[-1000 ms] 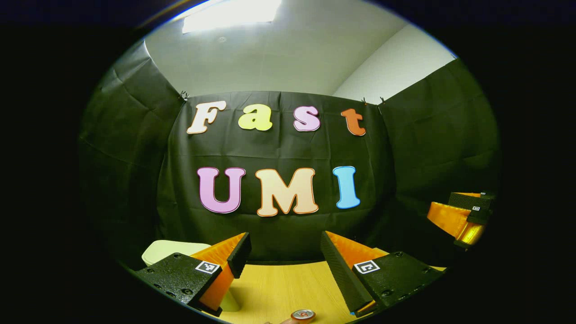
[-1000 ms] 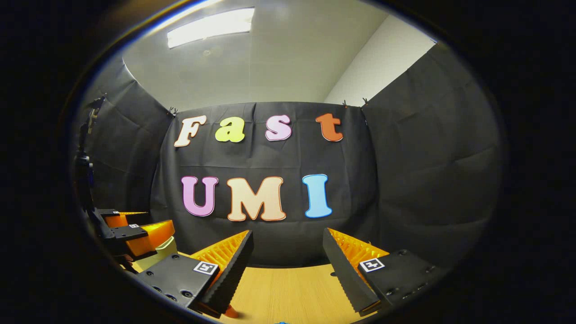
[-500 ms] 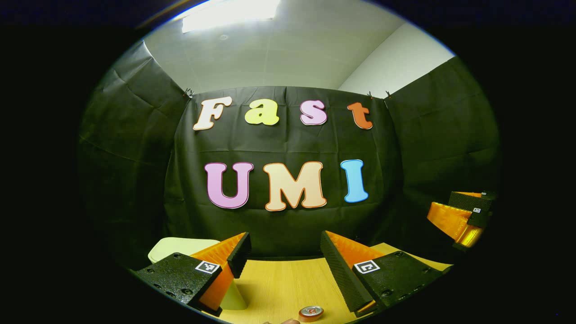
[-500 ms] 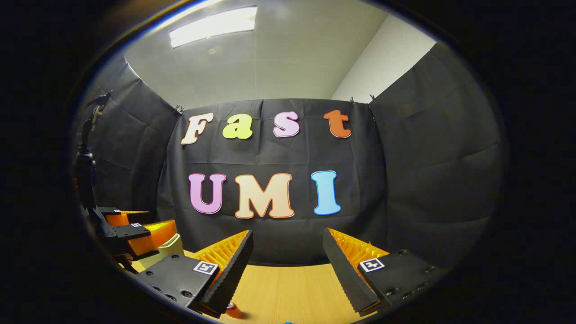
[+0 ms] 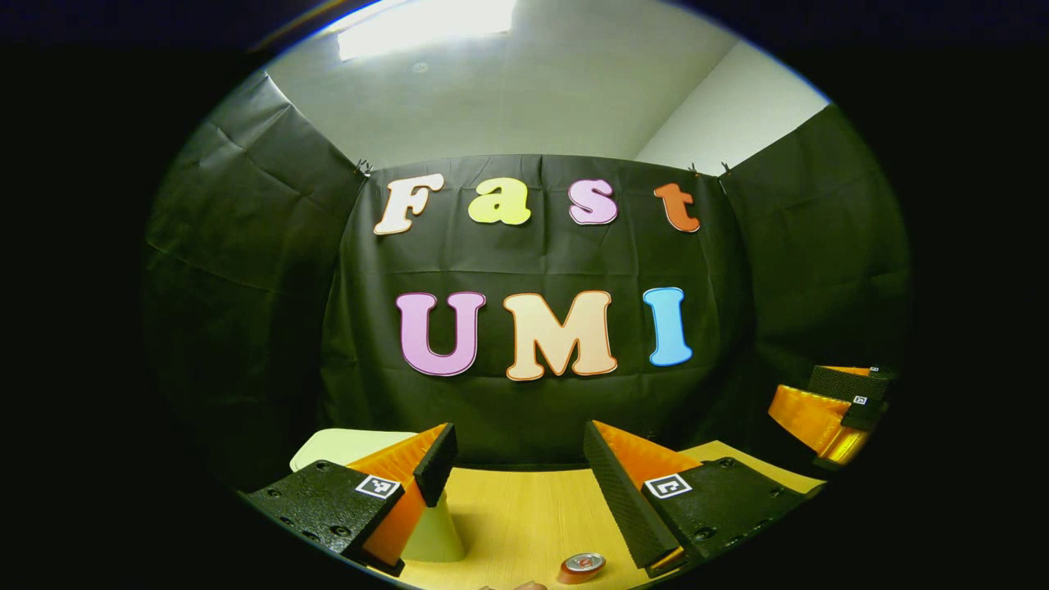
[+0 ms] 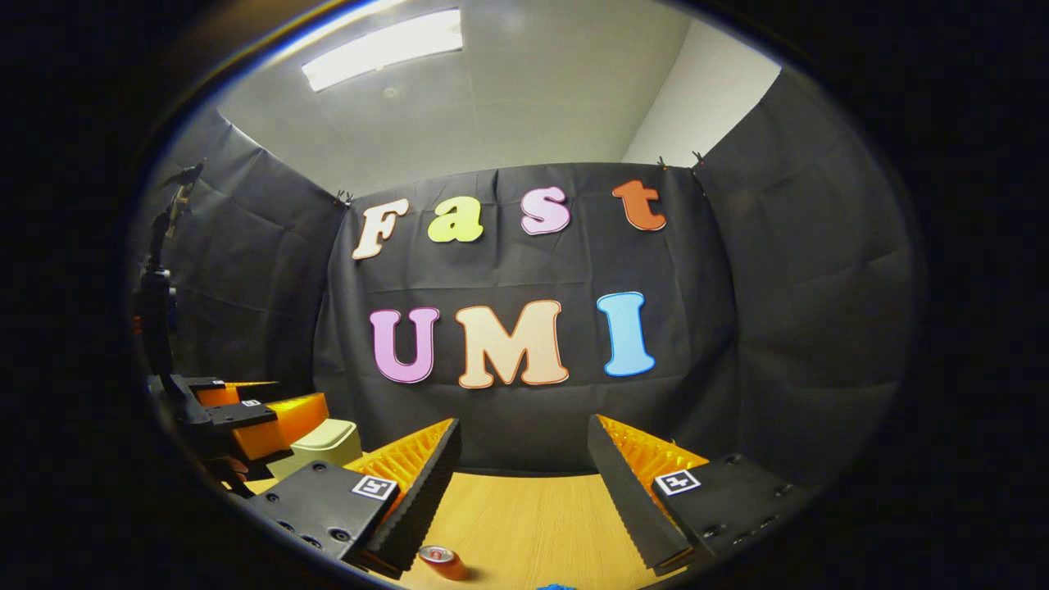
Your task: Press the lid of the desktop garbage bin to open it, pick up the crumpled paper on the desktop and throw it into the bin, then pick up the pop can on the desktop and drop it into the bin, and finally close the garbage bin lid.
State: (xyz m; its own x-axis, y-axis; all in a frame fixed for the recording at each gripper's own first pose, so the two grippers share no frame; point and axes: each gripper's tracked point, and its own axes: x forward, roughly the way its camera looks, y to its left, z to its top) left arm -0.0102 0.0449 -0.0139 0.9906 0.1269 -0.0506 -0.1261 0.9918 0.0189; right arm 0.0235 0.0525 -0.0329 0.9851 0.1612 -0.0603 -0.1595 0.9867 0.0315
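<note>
Left gripper view: you hold the left gripper (image 5: 516, 467) raised, jaws apart and empty, garbage bin (image 5: 344, 447) just left, lid down; pop can (image 5: 582, 565) lies on the surface (image 5: 524, 516) below. Right gripper (image 6: 524, 467) also gapes empty.

In the left gripper view the garbage bin (image 5: 361, 447) stands on the bench (image 5: 524, 516) at the left, partly behind the left finger; the pop can (image 5: 583, 565) stands nearer, lower right of it, and the right gripper (image 5: 828, 406) hangs far right
</note>
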